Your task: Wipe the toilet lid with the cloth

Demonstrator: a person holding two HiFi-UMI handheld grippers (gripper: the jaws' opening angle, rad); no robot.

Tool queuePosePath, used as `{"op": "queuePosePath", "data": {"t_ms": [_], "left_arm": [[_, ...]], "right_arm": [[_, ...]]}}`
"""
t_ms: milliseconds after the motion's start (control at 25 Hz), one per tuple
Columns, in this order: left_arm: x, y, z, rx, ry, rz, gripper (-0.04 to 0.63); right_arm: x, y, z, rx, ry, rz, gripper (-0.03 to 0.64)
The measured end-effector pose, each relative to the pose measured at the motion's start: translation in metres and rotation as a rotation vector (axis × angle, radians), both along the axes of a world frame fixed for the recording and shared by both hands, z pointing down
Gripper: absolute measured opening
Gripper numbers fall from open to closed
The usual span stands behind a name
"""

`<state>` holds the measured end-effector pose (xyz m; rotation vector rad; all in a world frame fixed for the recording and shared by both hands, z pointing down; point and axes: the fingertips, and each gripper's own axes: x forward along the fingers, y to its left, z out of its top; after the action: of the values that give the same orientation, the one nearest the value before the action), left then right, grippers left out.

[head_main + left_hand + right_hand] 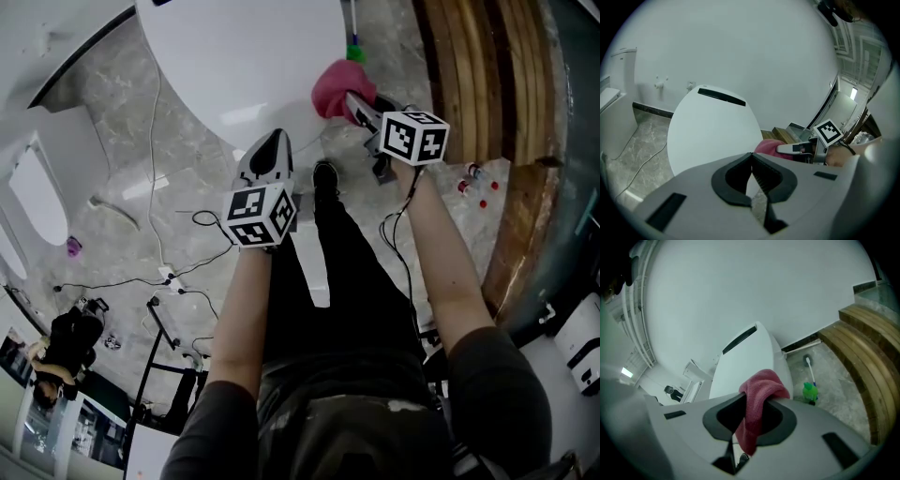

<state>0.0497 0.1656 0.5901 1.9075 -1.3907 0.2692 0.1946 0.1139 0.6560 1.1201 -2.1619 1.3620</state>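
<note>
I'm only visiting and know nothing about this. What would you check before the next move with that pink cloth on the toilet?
1. The cloth is clamped in the jaws of the right gripper: ok.
2. The left gripper is empty, jaws together: ok.
3. The toilet lid is closed with nothing lying on it: ok.
4. The cloth touches the lid: cannot tell; it sits at the lid's edge.
5. The toilet brush is on the floor, apart from the lid: ok.
</note>
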Motion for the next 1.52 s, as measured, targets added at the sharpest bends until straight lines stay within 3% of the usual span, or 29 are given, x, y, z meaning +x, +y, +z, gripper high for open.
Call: {"op": "queuePosePath", "data": {"t_ms": [200, 480, 640, 760, 880, 1040, 1320, 1520], "left_arm": [[-0.013, 0.004, -0.004, 0.007, -0.007, -0.002, 0.008], [-0.077, 0.021, -0.004, 0.014, -0.003, -0.044, 0.008], [-0.118, 0.035, -0.001, 0.008, -0.002, -0.037, 0.008], [-0.143, 0.042, 0.002, 0.0, -0.008, -0.023, 0.008], [-0.157, 0.048, 0.005, -0.008, -0.019, -0.005, 0.008], [-0.154, 0.049, 0.008, -0.007, -0.024, -0.001, 0.008], [-0.102, 0.051, 0.005, -0.008, -0.004, 0.007, 0.008], [-0.058, 0.048, -0.008, 0.007, -0.006, -0.005, 0.008]], "right_arm": [[-0.037, 0.01, -0.021, 0.033, -0.035, -0.067, 0.055], [-0.149, 0.046, -0.031, 0.048, -0.078, -0.219, 0.055], [-0.208, 0.062, -0.028, 0.04, -0.097, -0.217, 0.055], [-0.229, 0.067, -0.024, 0.031, -0.104, -0.17, 0.055], [-0.224, 0.072, -0.016, 0.019, -0.081, -0.129, 0.055], [-0.187, 0.073, -0.005, 0.005, -0.038, -0.074, 0.055], [-0.094, 0.071, 0.004, -0.02, 0.03, 0.015, 0.055], [-0.042, 0.067, 0.002, -0.025, 0.055, 0.007, 0.055]]}}
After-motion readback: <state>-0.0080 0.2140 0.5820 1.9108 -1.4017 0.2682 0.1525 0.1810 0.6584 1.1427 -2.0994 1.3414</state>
